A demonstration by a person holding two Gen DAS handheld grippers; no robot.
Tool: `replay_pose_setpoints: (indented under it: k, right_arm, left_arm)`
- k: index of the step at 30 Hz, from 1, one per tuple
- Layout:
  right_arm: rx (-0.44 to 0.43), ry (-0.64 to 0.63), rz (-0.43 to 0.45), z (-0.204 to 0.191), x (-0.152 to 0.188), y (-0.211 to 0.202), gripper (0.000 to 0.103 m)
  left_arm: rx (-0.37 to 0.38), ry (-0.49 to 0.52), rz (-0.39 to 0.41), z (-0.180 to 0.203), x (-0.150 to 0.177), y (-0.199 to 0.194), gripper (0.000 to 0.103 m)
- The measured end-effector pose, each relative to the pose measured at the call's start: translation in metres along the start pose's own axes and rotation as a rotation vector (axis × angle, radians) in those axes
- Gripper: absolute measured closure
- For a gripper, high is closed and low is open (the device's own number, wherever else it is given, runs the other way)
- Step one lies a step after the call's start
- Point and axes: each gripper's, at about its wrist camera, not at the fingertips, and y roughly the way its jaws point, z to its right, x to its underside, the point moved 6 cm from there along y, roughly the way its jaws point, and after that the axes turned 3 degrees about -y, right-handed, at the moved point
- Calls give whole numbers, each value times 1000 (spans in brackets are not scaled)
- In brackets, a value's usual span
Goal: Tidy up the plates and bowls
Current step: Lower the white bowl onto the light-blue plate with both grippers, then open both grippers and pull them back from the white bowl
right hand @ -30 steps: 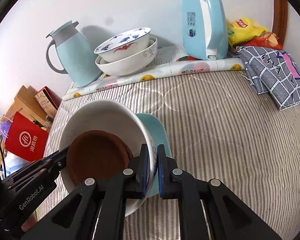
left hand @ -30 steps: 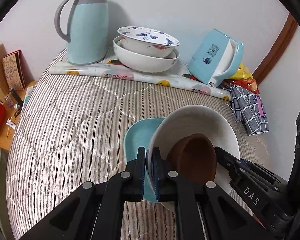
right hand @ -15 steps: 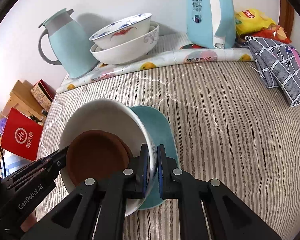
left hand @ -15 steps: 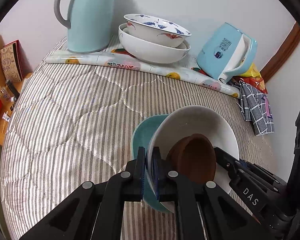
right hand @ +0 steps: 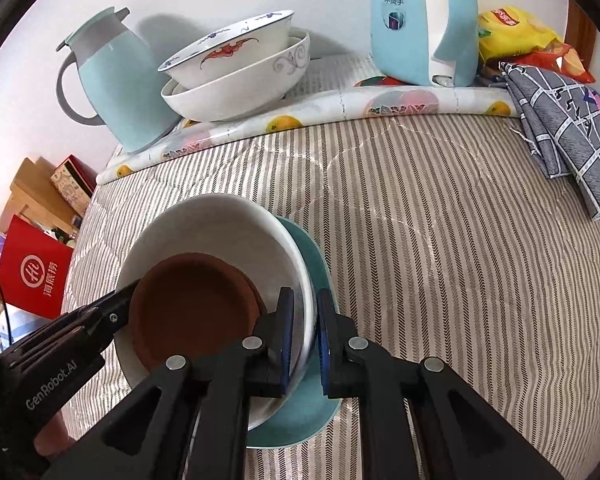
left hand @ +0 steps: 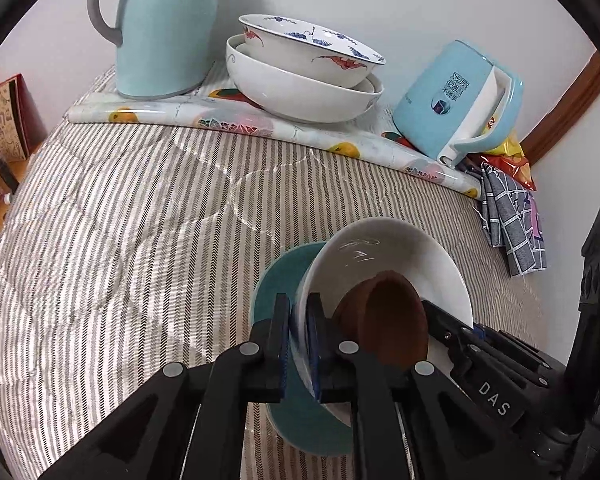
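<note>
- Near: left tongs and right tongs each pinched narrow on opposite rims of white bowl; brown bowl nested inside, teal plate under it.
- Tong bodies read "DAS", "GenRobot.AI".
- Mid: striped bed cover, open room fwd and right.
- Far: stacked bowls by wall; kettle w/ Chinese label; red bag past left edge.

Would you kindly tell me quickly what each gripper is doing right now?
Left gripper: shut on the rim of the large white ceramic bowl.
Right gripper: shut on the opposite rim of that bowl.
</note>
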Motion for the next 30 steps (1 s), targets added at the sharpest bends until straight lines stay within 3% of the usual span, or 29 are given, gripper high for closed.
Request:
replay_pose_setpoints:
  k: [17,21,24,30]
  right_arm:
    - [-86,12,-5,3,3,-7,85]
    - [-93,13,7,3,6,-17,79]
    - [-78,-5,33,2,10,-29,63]
    - [-43,-60,95,-5,25,-62,61]
  left_arm:
    - [-21,11,-11,-3,6,-7,85]
    - [-35,13,1,-4,9,-18,81]
    - [-43,19,24,-4,14,-30,78]
    - [-75,35,84,-2,28,-62,76]
